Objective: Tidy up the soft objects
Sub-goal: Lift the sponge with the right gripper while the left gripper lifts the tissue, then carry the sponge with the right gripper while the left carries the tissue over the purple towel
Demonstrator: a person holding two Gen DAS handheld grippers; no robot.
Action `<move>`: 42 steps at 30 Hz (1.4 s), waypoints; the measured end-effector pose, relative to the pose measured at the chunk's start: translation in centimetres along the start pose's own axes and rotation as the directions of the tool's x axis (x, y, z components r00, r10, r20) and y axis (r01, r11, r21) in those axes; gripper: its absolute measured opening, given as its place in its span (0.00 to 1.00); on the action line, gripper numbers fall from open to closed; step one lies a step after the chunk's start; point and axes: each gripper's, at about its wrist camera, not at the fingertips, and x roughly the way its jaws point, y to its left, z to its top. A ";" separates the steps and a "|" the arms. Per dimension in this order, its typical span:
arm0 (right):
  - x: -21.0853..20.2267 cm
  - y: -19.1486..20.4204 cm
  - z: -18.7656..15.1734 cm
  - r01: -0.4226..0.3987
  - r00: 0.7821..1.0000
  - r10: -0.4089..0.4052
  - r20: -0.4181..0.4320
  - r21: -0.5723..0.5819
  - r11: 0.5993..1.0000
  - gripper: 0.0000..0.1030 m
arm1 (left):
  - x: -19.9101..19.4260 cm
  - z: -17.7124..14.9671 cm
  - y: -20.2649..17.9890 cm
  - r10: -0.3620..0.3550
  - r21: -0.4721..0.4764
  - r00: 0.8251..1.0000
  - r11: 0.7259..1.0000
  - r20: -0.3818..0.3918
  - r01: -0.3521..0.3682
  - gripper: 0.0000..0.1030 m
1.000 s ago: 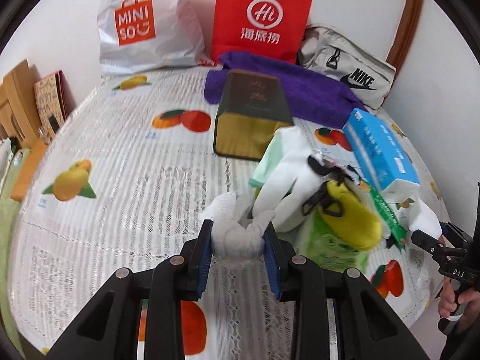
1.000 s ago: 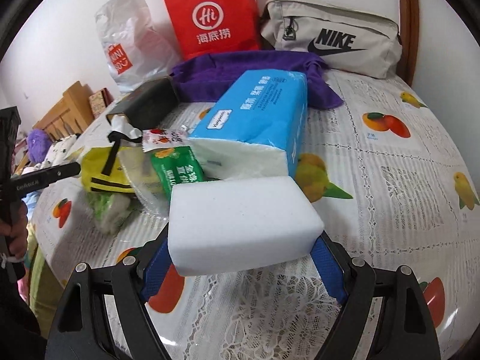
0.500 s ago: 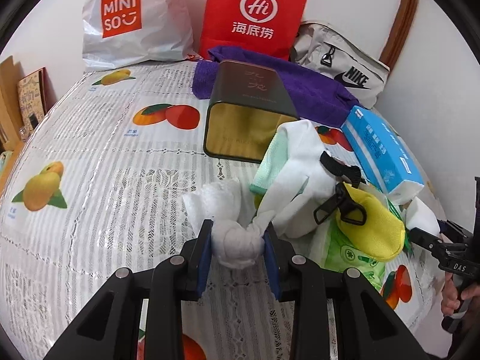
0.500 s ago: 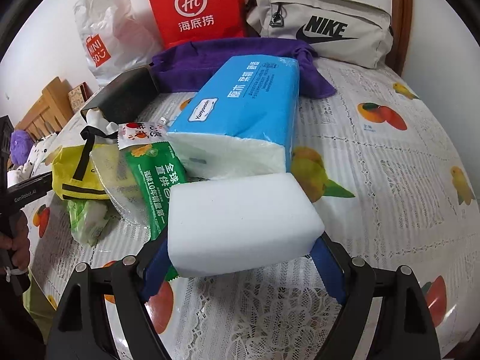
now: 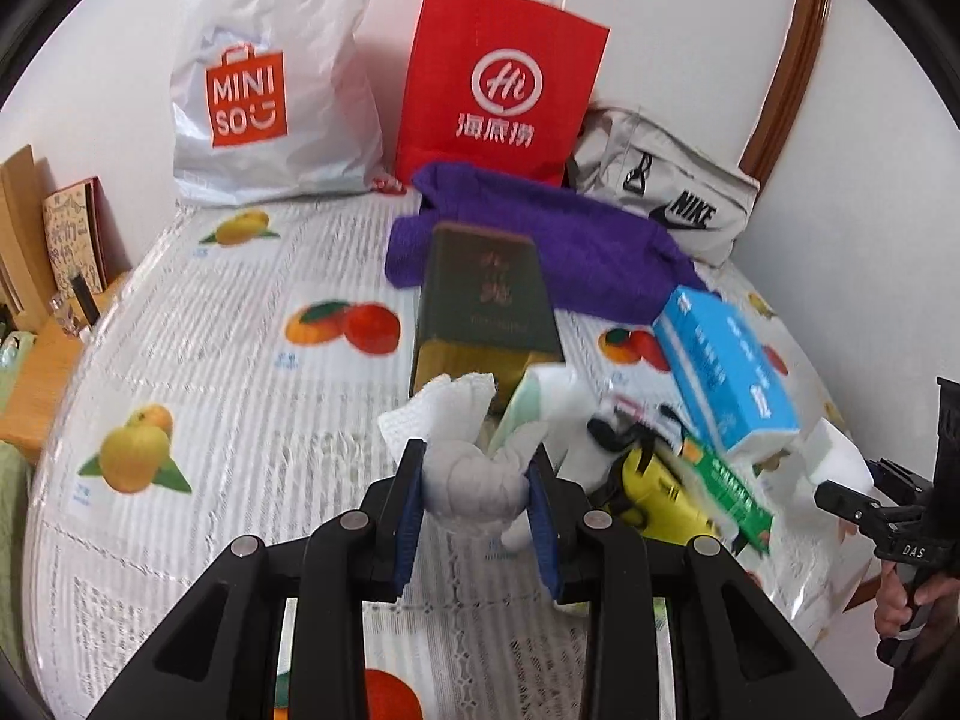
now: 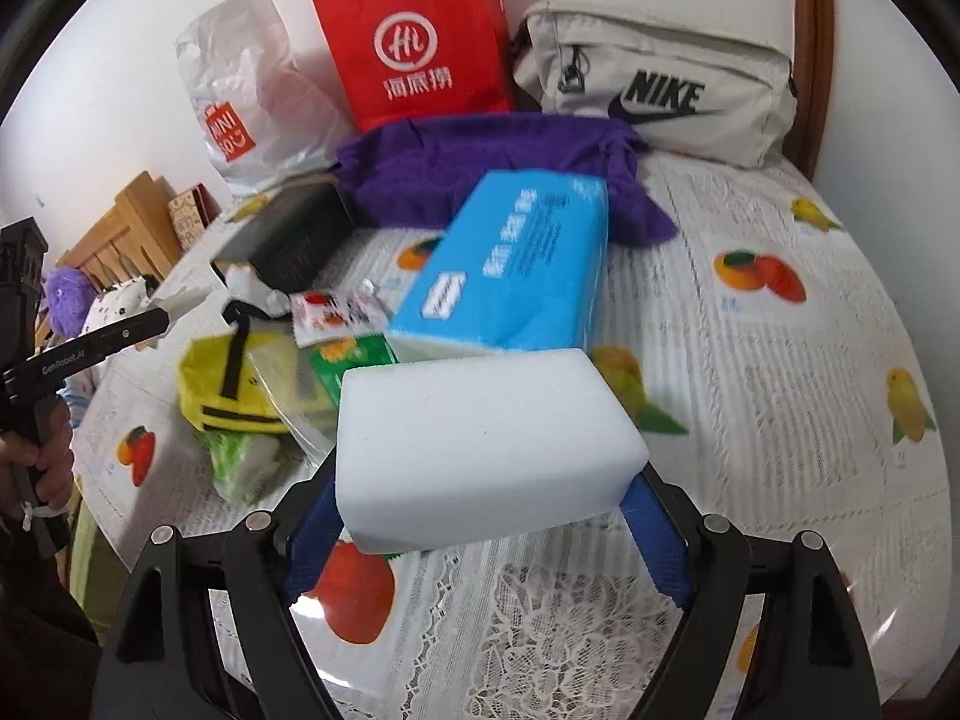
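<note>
White cloth [image 5: 474, 474] is clamped in the left tool [image 5: 477, 501] before the dark tin [image 5: 489, 306], its tail may snag; the right tool [image 6: 480, 516] pinches a sponge [image 6: 480, 438] that could squirm free.

Crinkled white plastic bag [image 5: 270, 90] showing "MINISO" on orange, red paper bag [image 5: 501, 90] bearing "Hi" in a circle, beige fabric pouch [image 6: 654, 90] reading "NIKE", black tool arm [image 6: 90, 348] carrying "GenRobot.AI"
</note>
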 end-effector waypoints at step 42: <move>13.5 -3.8 20.7 0.069 0.997 -0.067 0.045 -0.040 0.997 0.81 | 11.1 17.0 -0.8 0.030 0.044 0.999 0.999 -0.019 -0.029 0.29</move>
